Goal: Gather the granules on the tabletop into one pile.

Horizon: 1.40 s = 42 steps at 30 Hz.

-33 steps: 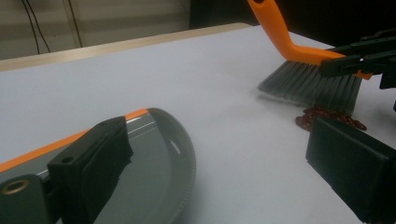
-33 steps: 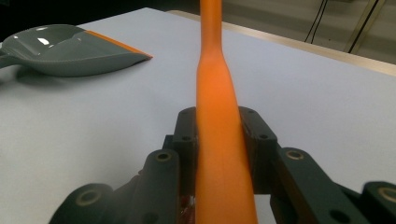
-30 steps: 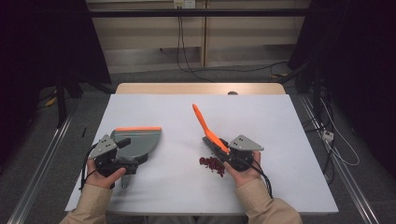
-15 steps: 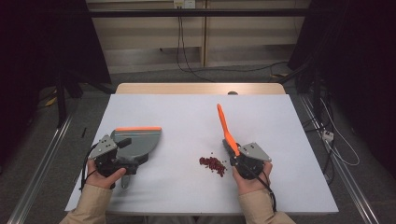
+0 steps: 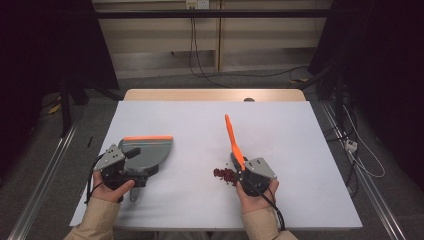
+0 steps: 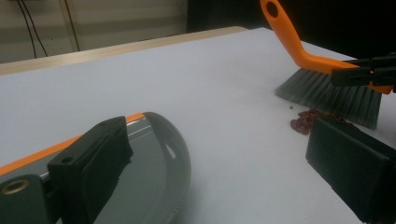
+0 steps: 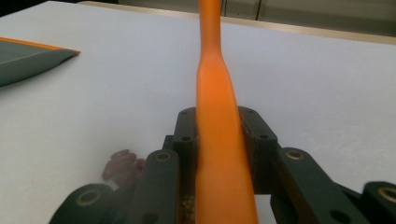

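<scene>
My right gripper (image 5: pixel 243 172) is shut on an orange hand brush (image 5: pixel 233 141), low on its handle (image 7: pixel 215 116), which rises between the jaws. The brush's grey bristles (image 6: pixel 327 95) stand on the white table just right of a small pile of red bits (image 5: pixel 224 175), touching its edge. The pile (image 6: pixel 308 120) also lies ahead of my left gripper (image 6: pixel 219 154). That gripper (image 5: pixel 134 165) rests at the near left over a grey dustpan with an orange lip (image 5: pixel 148 150). Its jaws stand wide apart, one inside the pan (image 6: pixel 149 177), the other outside on the table.
The white table top (image 5: pixel 280 130) is bare beyond the brush, with a wooden strip (image 5: pixel 215 95) along its far edge. Dark floor, rails and cables (image 5: pixel 350 145) surround the table. The person's sleeves enter from the near edge.
The right gripper swung the brush from leaning left to nearly upright, shifted right, then came back against the pile. The left gripper and dustpan stayed put.
</scene>
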Tool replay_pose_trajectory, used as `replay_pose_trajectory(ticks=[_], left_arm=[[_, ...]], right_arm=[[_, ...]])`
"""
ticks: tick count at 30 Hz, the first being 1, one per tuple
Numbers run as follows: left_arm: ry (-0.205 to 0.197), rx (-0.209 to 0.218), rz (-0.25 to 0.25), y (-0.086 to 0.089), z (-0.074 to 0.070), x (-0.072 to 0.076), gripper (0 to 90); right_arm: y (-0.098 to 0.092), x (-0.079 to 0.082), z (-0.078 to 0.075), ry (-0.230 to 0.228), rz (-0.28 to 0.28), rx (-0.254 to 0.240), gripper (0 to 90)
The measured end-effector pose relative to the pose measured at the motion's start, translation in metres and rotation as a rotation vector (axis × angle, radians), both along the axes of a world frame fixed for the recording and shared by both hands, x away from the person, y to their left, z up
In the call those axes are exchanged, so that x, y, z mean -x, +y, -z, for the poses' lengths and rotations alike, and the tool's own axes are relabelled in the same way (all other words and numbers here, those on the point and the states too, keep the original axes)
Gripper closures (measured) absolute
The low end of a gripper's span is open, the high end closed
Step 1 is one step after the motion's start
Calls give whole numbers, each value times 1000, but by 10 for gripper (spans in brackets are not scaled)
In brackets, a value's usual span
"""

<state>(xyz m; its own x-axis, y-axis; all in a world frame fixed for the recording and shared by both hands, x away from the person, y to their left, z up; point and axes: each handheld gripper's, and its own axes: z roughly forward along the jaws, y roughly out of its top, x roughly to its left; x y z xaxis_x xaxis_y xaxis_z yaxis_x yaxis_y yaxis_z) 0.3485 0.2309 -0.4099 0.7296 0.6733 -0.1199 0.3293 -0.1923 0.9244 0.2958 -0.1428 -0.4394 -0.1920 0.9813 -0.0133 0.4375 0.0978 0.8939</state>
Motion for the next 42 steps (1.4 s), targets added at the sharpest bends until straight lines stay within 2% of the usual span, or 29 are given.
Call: replay_pose_trajectory(ticks=[3,9,10,18,25,32,37,40,42], left_arm=[[1,-4,0,0,0,0,61],[-1,-2,-1,0,0,0,61],[-1,0,-1,0,0,0,61],[0,2,-4,2,0,0,61],[-2,2,-6,3,0,0,61],[0,-6,-2,2,0,0,61],[-1,-4,-5,1,0,1,61],[-1,-3,-3,0,0,1,61],[-1,-5,2,0,0,1,61]], right_arm=[[4,0,1,-7,4,3,712],[10,-3,2,-14,21,-28,712],[12,-3,2,-14,16,-38,712],[19,-9,3,-24,-18,-29,712],[10,-10,-3,-28,-32,-39,712],[-1,2,-10,-37,-46,-87,712],[2,15,-10,-50,-58,-73,712],[3,16,-9,-50,-79,-80,712],[4,16,-10,-60,-114,-95,712]])
